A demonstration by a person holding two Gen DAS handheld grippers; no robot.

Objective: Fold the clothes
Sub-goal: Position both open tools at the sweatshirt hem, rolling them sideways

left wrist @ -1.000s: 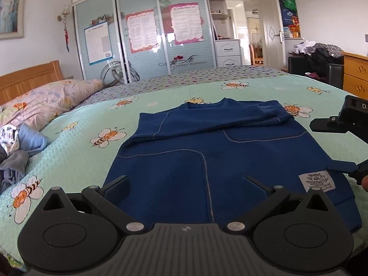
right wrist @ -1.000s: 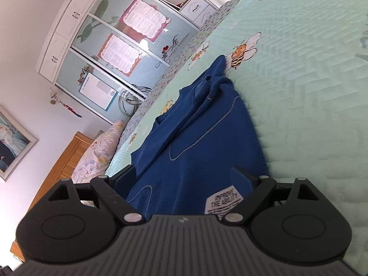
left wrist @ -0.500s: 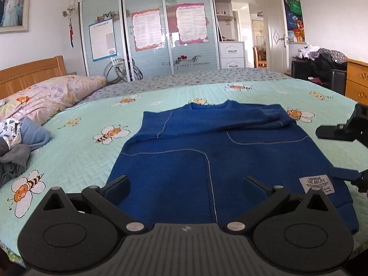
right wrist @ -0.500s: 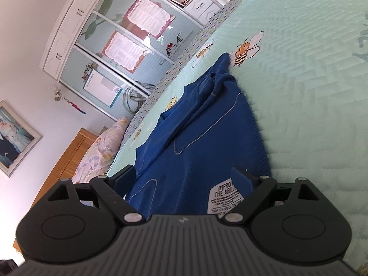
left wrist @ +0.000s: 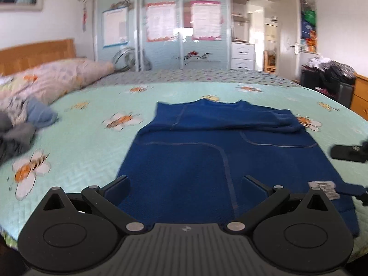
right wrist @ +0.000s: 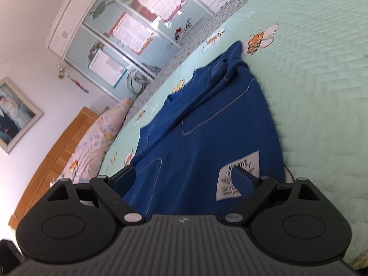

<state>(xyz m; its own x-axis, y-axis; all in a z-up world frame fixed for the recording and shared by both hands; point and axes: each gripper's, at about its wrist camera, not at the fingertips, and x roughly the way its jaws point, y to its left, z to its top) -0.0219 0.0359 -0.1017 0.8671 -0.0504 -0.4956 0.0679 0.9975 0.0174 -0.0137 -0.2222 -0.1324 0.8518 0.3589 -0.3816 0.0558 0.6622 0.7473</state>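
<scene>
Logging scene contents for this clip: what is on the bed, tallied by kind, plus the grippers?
Blue garment, spread flat with white label: 1
Loose clothes pile at the bed's left edge, individual pieces cannot be told apart: 1
Pillow: 1
Grippers, left gripper and right gripper, both open: 2
Total: 5

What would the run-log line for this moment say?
stage: before grasp | garment: blue top flat on bedspread, sleeves folded in | left gripper: open, at hem | right gripper: open, by label
</scene>
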